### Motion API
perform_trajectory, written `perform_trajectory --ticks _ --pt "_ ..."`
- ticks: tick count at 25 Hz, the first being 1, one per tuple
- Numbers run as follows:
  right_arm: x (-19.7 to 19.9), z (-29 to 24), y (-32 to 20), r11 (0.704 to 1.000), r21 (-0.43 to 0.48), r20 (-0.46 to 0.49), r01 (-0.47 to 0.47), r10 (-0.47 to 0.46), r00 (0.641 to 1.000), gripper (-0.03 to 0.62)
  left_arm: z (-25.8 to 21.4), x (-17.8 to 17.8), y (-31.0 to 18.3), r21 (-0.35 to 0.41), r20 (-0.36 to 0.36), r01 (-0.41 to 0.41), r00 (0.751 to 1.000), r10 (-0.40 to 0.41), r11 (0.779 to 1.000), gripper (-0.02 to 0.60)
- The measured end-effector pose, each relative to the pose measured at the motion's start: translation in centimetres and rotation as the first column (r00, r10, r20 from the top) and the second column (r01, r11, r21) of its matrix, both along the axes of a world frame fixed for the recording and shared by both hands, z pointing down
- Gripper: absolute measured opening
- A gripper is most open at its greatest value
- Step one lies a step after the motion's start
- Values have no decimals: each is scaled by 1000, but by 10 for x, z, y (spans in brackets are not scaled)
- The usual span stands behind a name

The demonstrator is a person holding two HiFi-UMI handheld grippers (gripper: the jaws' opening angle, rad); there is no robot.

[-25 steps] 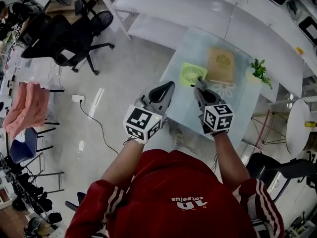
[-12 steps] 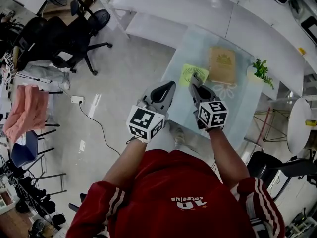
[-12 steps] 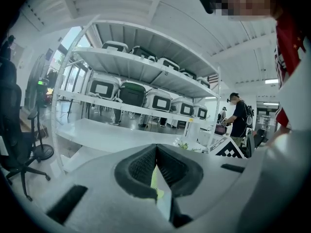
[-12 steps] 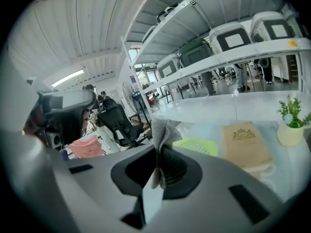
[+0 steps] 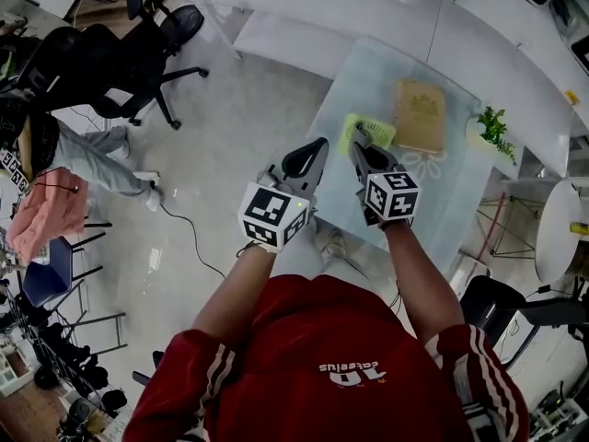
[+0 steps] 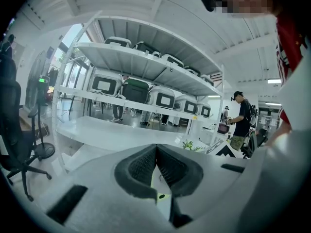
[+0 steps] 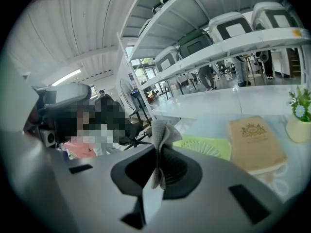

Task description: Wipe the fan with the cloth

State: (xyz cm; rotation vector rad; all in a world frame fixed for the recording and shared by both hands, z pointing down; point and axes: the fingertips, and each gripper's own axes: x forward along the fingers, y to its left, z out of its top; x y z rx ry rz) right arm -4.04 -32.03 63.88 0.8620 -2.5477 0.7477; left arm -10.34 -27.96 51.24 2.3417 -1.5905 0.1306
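Observation:
A flat lime-green fan [image 5: 371, 131] lies on the glass table [image 5: 354, 79], at its near left part. My right gripper [image 5: 358, 136] hovers at the fan's near edge, shut on a small pale grey cloth [image 7: 161, 136] that sticks up past the jaw tips. In the right gripper view the fan [image 7: 206, 146] lies just beyond the cloth. The left gripper [image 5: 312, 150] hangs left of the table's near corner, over the floor. Its jaws [image 6: 156, 149] meet with nothing between them.
A tan book [image 5: 421, 115] lies right of the fan, with a white cord [image 5: 419, 166] in front of it. A small potted plant [image 5: 492, 129] stands at the table's right edge. Black office chairs [image 5: 110, 58] and a seated person's legs [image 5: 101, 150] are at the left.
My right gripper has moved left and forward with the cloth, from beside the fan to its near edge. The left gripper has barely moved. A person has come into view at the left.

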Motion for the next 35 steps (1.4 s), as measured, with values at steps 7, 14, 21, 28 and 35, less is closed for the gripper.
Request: perform_trajectory --ticks 7,14,21,28,35 --pt "-14 16 -10 1000 -19 7 13 -13 1000 23 15 -9 -11 -23 10 4 1000 -4 1000 5" --pt "-25 29 -16 999 -40 17 22 -22 1000 23 19 -13 -15 -32 0 18 1000 -18 999 5" --pt "-30 42 -24 998 -64 -5 -7 6 1000 23 25 -20 -18 -49 3 39 999 -39 998 5" --pt "-25 49 -29 996 -82 -9 -23 22 1000 22 29 -16 -16 -65 9 30 1000 -29 997 5" --pt "-17 51 -31 996 -76 -31 -50 48 998 23 34 -15 -11 -82 22 16 1000 -14 996 5"
